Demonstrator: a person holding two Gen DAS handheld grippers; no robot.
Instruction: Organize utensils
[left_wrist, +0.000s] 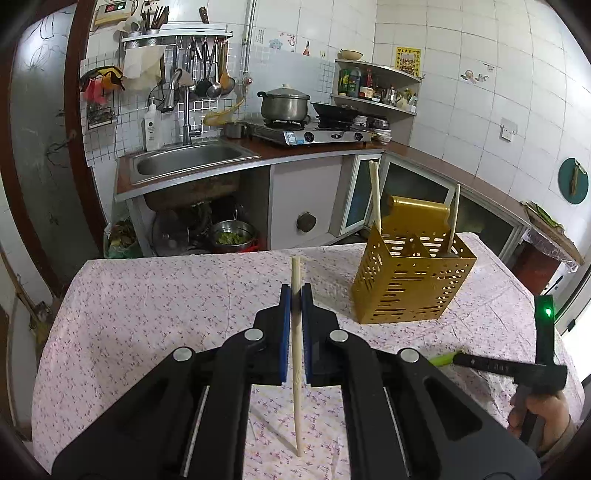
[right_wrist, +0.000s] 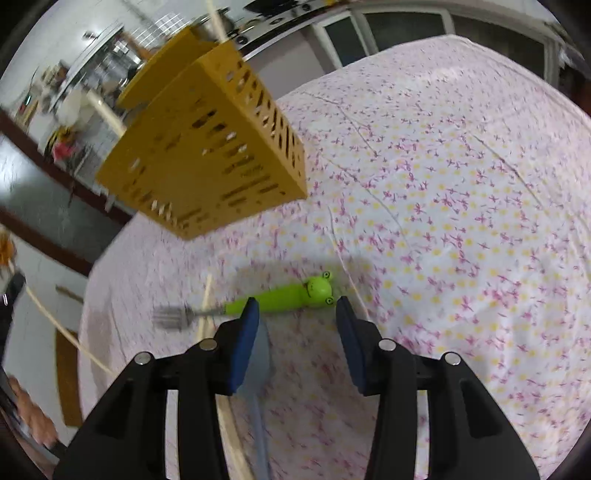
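Nearest the left wrist camera, the left hand-held gripper is clamped tight on a pale wooden chopstick, which stands nearly upright between the blue pads, its lower tip close to or on the floral tabletop. In the right wrist view the right hand-held gripper stands partly spread and holds nothing; it hangs just over the green frog-handled fork, which lies flat on the cloth with its tines pointing left — the jaws straddle the handle without touching it. Another chopstick lies across the fork's neck, and something grey-blue beside the left pad is too blurred to name. Farther back stands the perforated gold utensil holder, upright on the tabletop, with two chopsticks already leaning inside. So the job looks roughly midway: two pieces stowed, one in hand and seemingly bound for the holder, the fork and at least one chopstick not yet collected. Beyond, on the kitchen counter, bottles and a yellow wall poster carry print too small to read — no brand can be made out.
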